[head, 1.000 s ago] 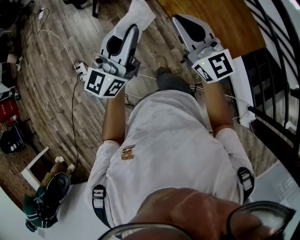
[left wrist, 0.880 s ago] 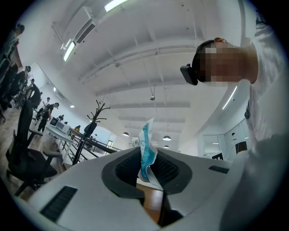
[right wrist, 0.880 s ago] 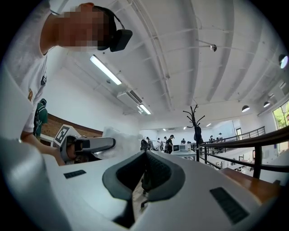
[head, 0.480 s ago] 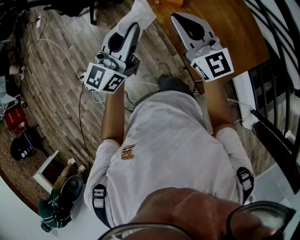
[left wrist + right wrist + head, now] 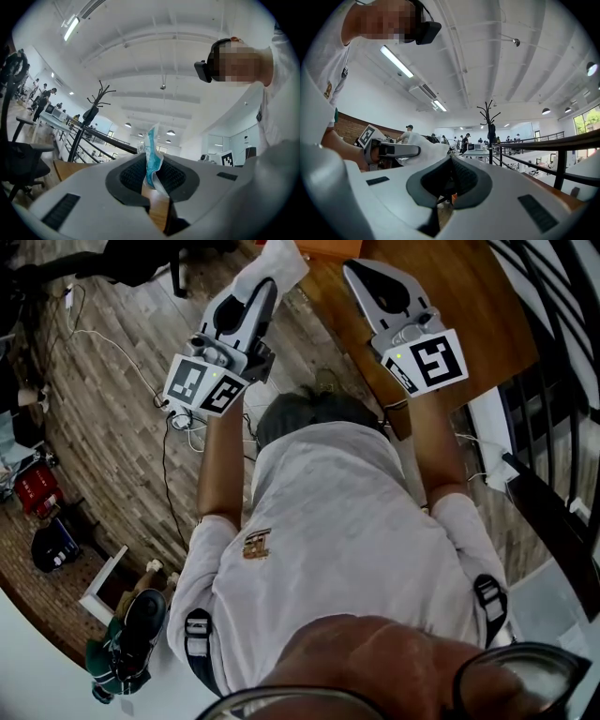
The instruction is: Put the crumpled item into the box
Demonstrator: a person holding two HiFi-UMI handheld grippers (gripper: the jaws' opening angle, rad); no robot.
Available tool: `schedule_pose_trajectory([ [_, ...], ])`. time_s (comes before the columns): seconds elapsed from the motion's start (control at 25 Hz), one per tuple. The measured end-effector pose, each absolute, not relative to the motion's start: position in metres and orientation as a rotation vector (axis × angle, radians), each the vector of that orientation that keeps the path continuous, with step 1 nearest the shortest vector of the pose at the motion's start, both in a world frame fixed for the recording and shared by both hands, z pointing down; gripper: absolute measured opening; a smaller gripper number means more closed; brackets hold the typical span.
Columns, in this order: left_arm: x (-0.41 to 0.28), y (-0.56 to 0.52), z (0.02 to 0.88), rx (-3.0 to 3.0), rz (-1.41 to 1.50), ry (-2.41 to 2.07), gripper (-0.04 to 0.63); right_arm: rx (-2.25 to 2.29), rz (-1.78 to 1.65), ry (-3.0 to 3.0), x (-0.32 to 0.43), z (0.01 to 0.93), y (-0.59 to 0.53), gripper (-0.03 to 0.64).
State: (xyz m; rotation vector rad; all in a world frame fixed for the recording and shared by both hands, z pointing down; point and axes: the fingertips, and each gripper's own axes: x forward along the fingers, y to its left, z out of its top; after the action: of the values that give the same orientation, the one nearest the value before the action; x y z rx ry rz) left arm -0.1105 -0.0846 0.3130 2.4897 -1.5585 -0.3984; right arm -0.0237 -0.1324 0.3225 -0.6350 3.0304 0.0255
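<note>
Carrying phase: your left gripper point(image 5: 267, 292) is clamped on the crumpled item point(image 5: 274, 263), a white and blue wad that pokes out past the jaw tips, its long axis running on along the jaws. Your right gripper point(image 5: 356, 273), near it, has its jaws together on nothing. An orange object point(image 5: 328, 247), perhaps the box, lies on the wooden table point(image 5: 450, 287), ahead between both tips, so the left hand probably needs to go forward and slightly rightward

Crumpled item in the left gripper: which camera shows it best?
The left gripper view: the crumpled item stands pinched between the left gripper's jaws, blue print visible. The head view shows only a white wad at that gripper's tip; the right gripper view, a white lump.
</note>
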Motion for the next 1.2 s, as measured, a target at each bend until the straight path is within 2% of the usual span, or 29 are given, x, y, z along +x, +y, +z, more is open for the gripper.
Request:
schedule_pose_trajectory([
  [0.36, -0.122, -0.134, 0.321, 2.517, -0.368, -1.37, 0.074, -0.761, 0.047, 3.057, -0.038, 0.326, -0.169, 0.032],
  [0.88, -0.158, -0.197, 0.361, 2.538, -0.195, -1.1, 0.075, -0.986, 0.049, 3.064, -0.087, 0.34, -0.212, 0.032],
  [1.2, -0.154, -0.23, 0.39, 2.521, -0.021, -0.947, 0.075, -1.094, 0.084, 3.111, -0.094, 0.353, -0.232, 0.032],
])
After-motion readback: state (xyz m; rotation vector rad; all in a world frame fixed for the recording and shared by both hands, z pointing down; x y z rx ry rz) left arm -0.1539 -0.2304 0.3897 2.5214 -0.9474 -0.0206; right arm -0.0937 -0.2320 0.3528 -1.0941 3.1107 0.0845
